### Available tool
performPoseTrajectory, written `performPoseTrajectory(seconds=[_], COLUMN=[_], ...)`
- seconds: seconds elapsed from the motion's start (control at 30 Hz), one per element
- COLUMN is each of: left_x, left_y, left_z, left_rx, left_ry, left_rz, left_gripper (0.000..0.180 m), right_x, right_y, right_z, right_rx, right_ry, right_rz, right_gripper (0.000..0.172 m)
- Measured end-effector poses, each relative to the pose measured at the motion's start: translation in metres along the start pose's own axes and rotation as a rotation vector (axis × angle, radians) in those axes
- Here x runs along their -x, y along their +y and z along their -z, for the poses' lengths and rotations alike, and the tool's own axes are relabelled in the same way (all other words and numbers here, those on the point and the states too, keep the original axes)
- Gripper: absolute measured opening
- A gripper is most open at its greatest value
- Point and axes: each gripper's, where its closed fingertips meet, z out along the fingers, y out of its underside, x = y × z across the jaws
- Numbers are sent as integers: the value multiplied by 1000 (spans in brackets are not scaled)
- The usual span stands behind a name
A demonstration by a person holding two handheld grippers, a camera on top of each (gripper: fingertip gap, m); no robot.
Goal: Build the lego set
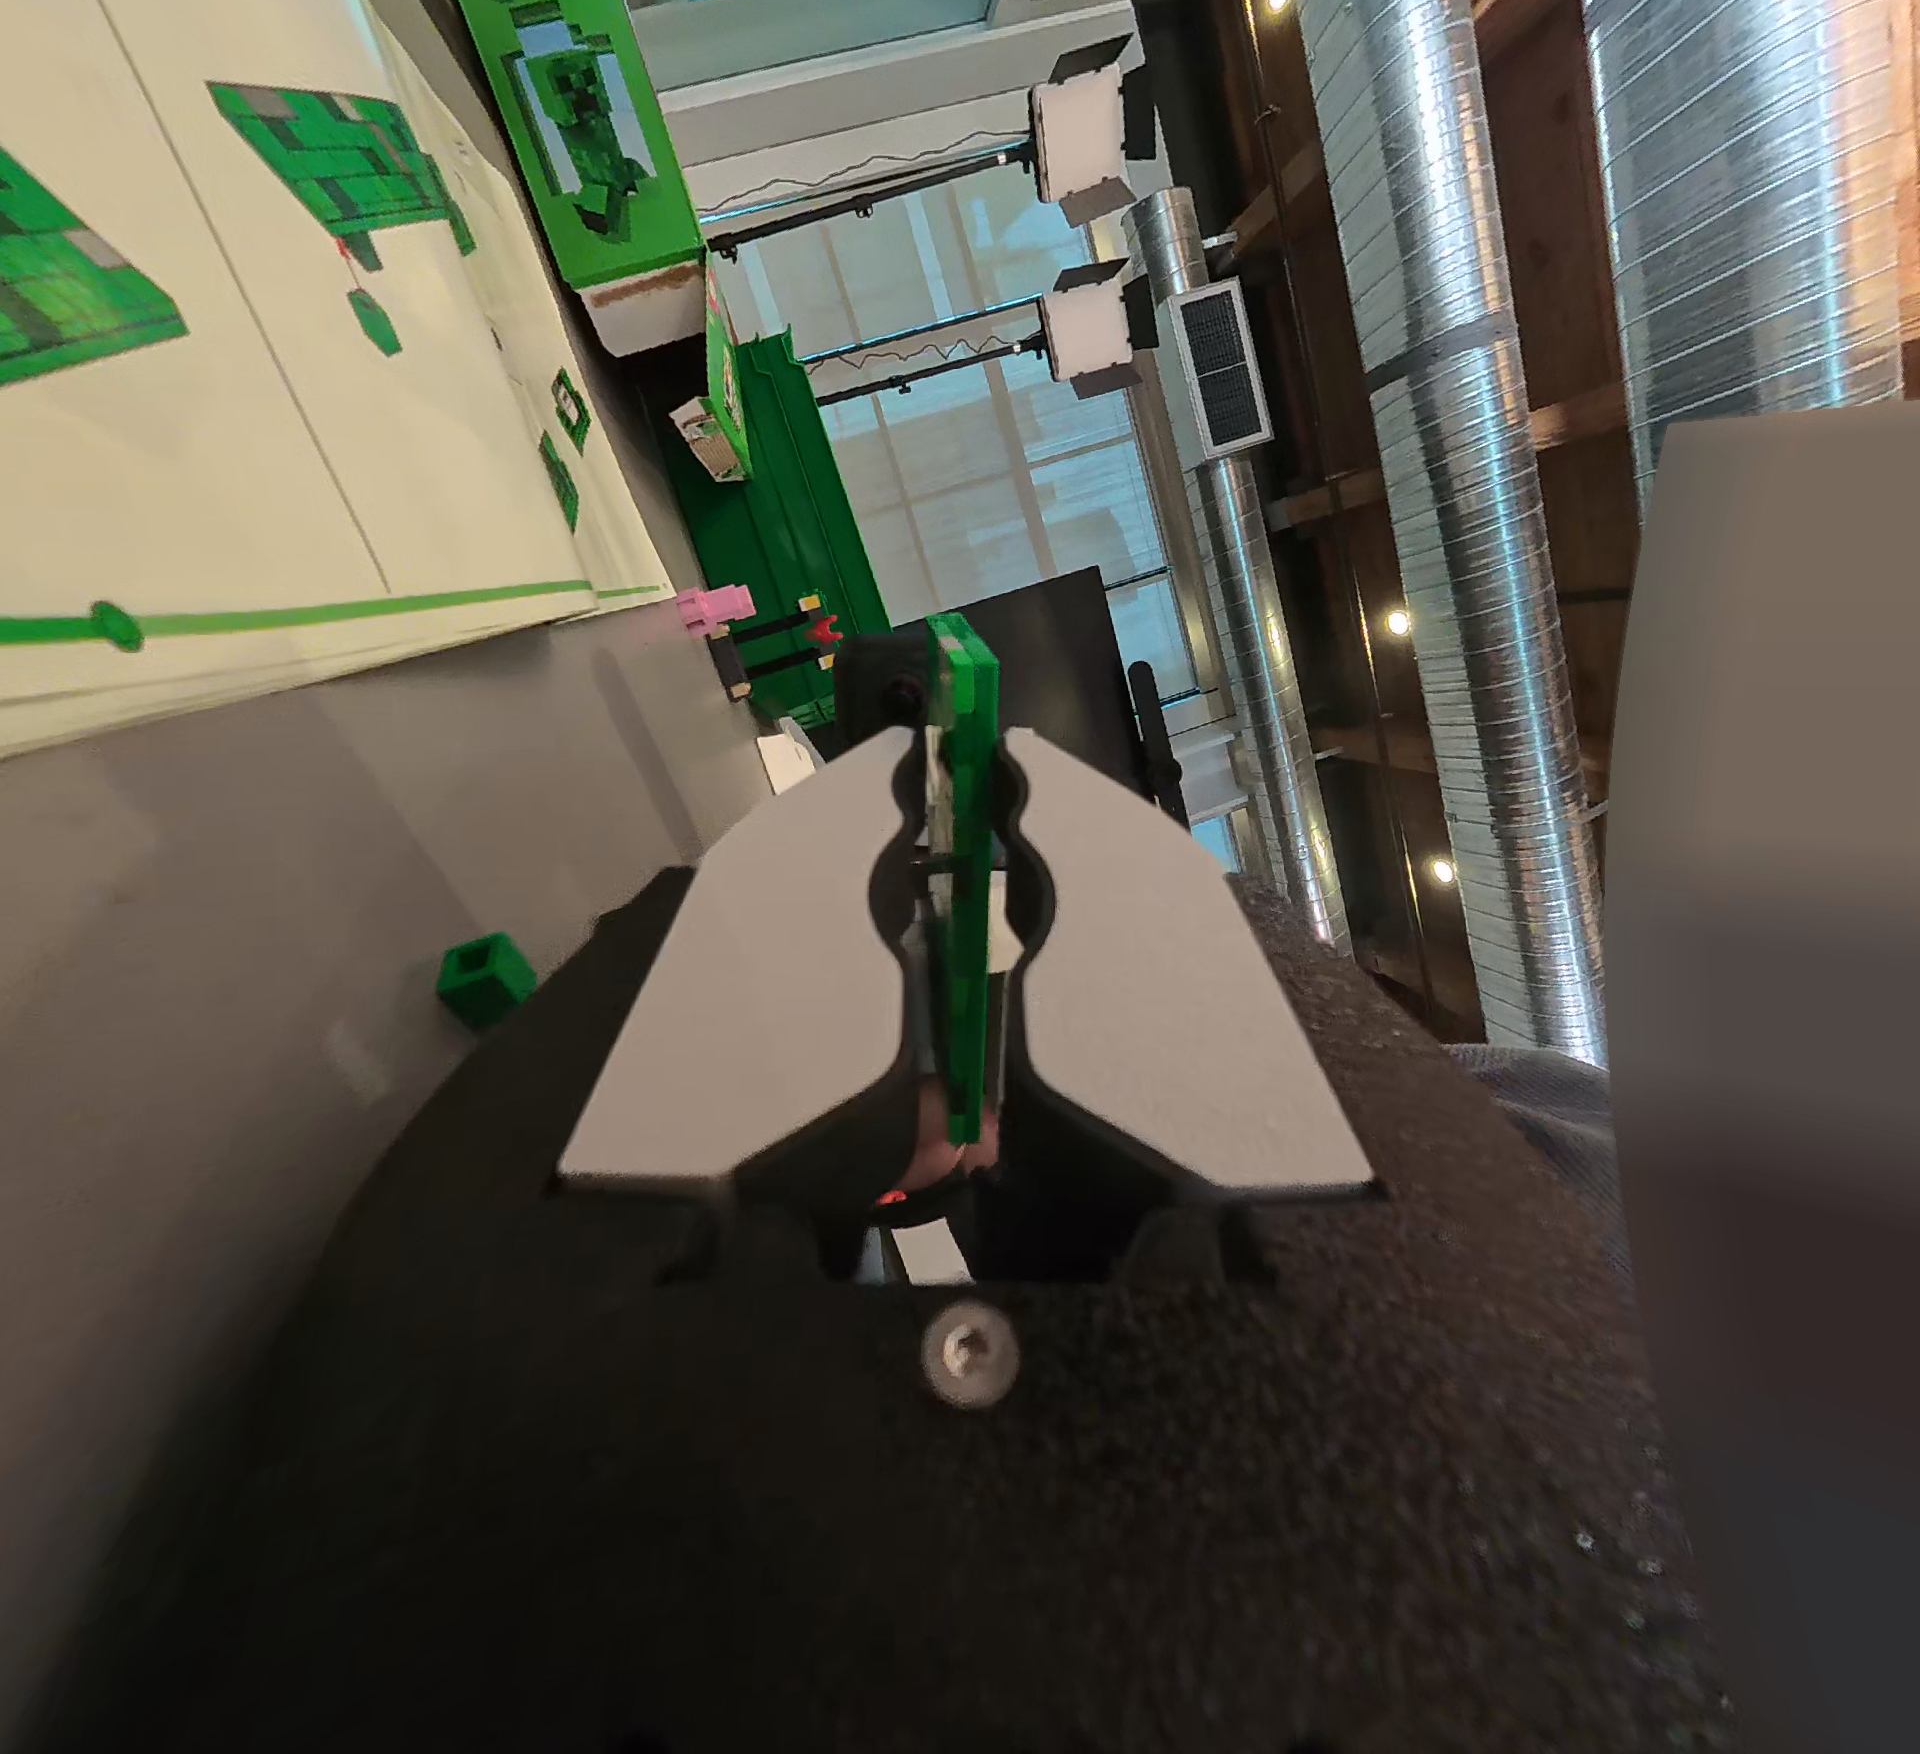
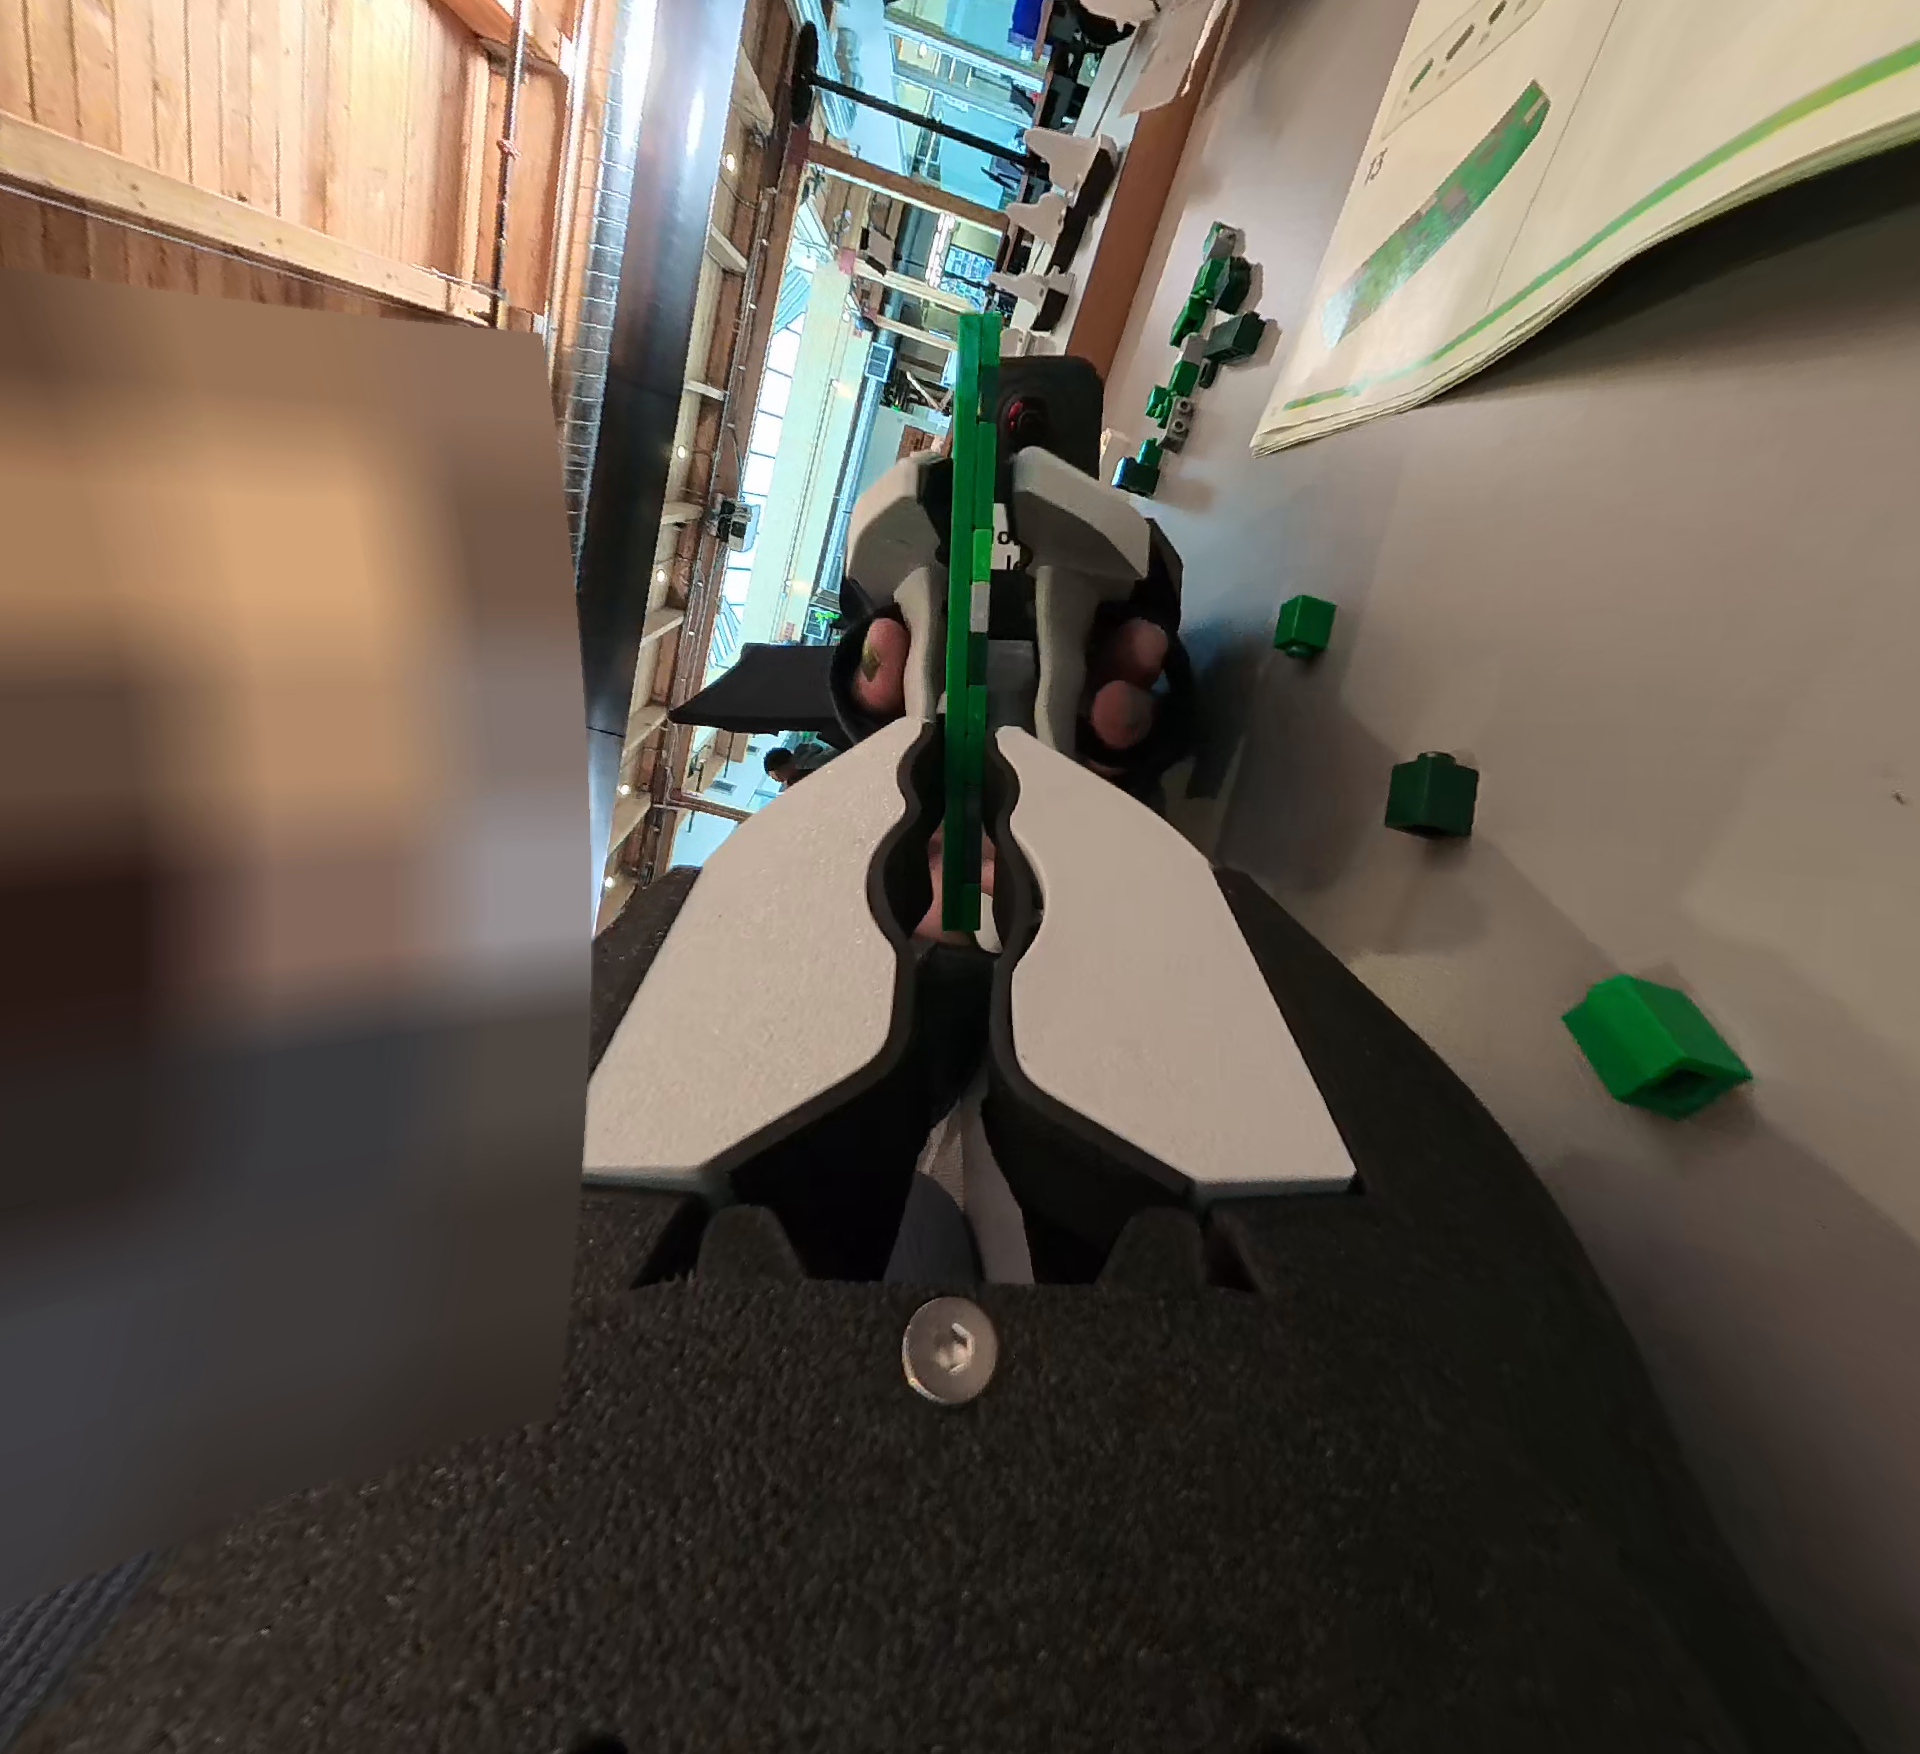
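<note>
The left gripper (image 1: pixel 961 754) is clamped on one end of a thin green brick plate (image 1: pixel 966 873), edge-on between its pads. The right gripper (image 2: pixel 961 754) pinches the opposite end, so the plate's long axis runs between them. Right of the plate, loose green bricks (image 2: pixel 1432 795) lie on the grey table (image 2: pixel 1662 665).

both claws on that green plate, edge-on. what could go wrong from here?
1. The green plate is thin and built of stacked bricks; gripped by the right claw and the left claw at opposite ends, any twist or pull could split it.
2. It hangs clear of the grey table; a slip may drop it among the loose green cubes.
</note>
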Motion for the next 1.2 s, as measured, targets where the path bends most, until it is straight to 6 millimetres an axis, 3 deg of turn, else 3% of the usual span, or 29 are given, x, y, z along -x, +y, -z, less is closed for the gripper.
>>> performPoseTrajectory(seconds=[0.03, 0.27, 0.63, 0.8, 1.03, 1.2], left_x=[0, 4, 11, 6, -1, -4], left_y=[0, -1, 3, 7, 9, 12], left_z=[0, 1, 3, 0, -2, -3], left_rx=[-1, -9, -8, 22, 25, 45], left_ry=[1, -36, -83, -42, 7, 29], left_rz=[1, -6, 23, 23, 20, 15], left_gripper=[10, 7, 6, 6, 7, 20], right_x=[-1, -4, -4, -1, 0, -2], right_y=[0, 0, 4, 5, 8, 1], right_z=[0, -1, 12, 9, 0, 2], right_rx=[0, 4, 82, 113, 142, 68], right_ry=[3, 27, 155, 118, 33, 5], right_rz=[3, 23, 364, 332, 179, 100], right_gripper=[6, 7, 15, 21, 8, 7])
